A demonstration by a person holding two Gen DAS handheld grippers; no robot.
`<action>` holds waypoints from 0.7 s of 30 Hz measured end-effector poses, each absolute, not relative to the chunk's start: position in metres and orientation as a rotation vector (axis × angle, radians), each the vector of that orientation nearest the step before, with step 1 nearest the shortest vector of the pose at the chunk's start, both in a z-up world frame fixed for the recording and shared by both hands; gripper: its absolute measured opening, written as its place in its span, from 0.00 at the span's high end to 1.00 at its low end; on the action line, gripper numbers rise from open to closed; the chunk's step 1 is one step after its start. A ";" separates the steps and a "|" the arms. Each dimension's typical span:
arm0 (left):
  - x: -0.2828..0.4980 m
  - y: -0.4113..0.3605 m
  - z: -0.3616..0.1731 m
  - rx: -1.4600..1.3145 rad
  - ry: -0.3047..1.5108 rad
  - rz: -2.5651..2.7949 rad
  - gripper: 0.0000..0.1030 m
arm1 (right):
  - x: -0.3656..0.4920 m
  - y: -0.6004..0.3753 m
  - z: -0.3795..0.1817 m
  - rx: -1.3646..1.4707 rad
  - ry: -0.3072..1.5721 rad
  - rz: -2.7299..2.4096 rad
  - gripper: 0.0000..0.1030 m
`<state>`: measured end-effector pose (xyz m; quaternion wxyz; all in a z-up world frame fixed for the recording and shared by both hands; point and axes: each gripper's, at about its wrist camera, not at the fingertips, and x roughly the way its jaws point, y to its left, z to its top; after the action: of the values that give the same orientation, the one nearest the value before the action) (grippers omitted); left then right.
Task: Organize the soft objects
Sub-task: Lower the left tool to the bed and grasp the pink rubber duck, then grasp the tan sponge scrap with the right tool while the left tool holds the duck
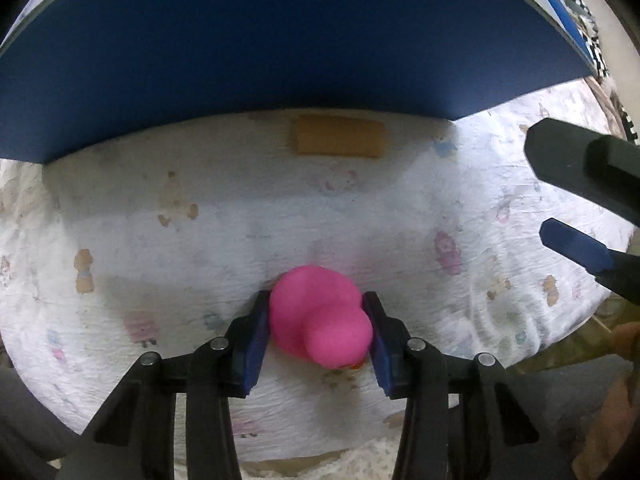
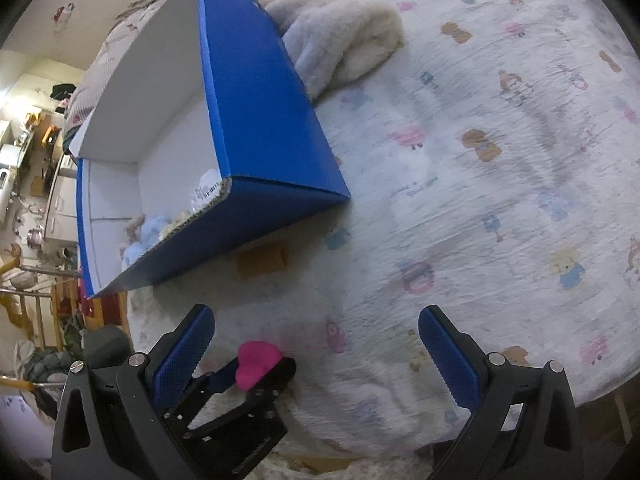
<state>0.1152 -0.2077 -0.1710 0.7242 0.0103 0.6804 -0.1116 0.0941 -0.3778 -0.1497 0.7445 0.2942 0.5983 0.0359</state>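
Observation:
A pink soft duck toy (image 1: 322, 314) lies on the printed bedsheet. My left gripper (image 1: 318, 308) is shut on it, one blue pad on each side. The right wrist view shows the same toy (image 2: 256, 362) held in the left gripper (image 2: 260, 364) at lower left. My right gripper (image 2: 316, 322) is wide open and empty above the sheet; it also shows at the right edge of the left wrist view (image 1: 538, 196). A blue box (image 2: 276, 128) with a white inside stands ahead, holding pale soft items (image 2: 150, 228) in its near corner.
A fluffy cream and pale-blue blanket (image 2: 340, 36) lies beyond the box. A small tan block (image 1: 339, 141) sits on the sheet by the box wall (image 1: 256, 52). The bed edge and room clutter (image 2: 32, 184) lie at left.

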 end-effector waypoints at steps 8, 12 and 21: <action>0.128 -0.157 -0.156 0.055 1.501 -0.163 0.60 | 0.112 -0.355 -0.154 0.601 1.337 0.083 0.00; 0.136 -0.133 -0.137 0.085 1.469 -0.145 0.60 | 0.122 -0.336 -0.162 0.552 1.368 0.091 0.00; 0.136 -0.076 -0.122 0.047 1.394 -0.127 0.60 | 0.147 -0.296 -0.168 0.427 1.341 0.087 0.26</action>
<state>0.1360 -0.0764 -0.1220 0.7645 0.0214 0.6416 -0.0583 0.1471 -0.2957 -0.1684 0.7617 0.1962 0.6162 0.0399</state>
